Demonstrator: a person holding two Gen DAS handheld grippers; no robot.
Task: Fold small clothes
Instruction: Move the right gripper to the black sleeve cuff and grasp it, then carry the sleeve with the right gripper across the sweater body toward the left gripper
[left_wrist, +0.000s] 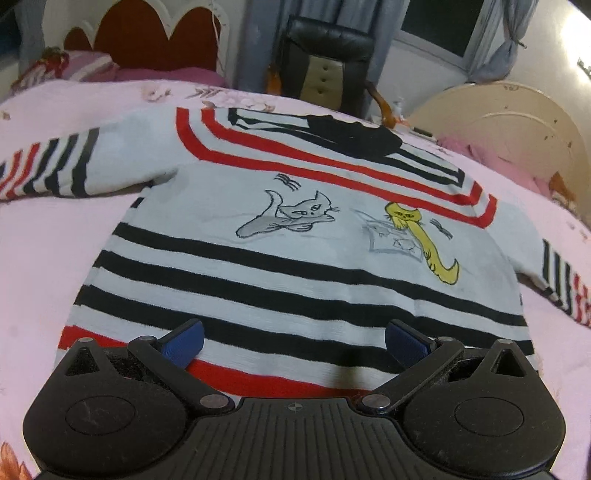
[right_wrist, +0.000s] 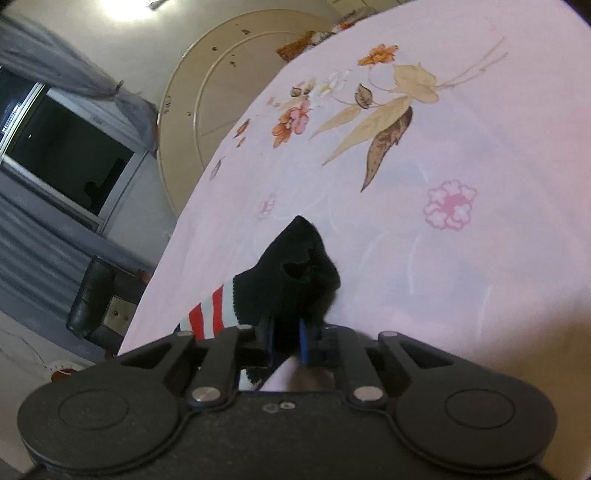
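A small white sweater (left_wrist: 295, 258) with black and red stripes and two cat drawings lies flat on the pink bed sheet (left_wrist: 44, 258), both sleeves spread out. My left gripper (left_wrist: 293, 341) hovers over its red-striped hem, blue pads wide apart, nothing between them. In the right wrist view my right gripper (right_wrist: 286, 339) is shut on the black cuff (right_wrist: 295, 266) of a sleeve; red and white stripes (right_wrist: 214, 314) trail off to the left of the jaws. The cuff bunches up above the sheet (right_wrist: 443, 258).
A black office chair (left_wrist: 328, 62) stands beyond the bed's far edge. A cream footboard (left_wrist: 498, 122) rises at the right, a red and white headboard (left_wrist: 147, 33) at the left. Pillows (left_wrist: 92, 66) lie near the headboard. Dark window (right_wrist: 66, 155) with grey curtains.
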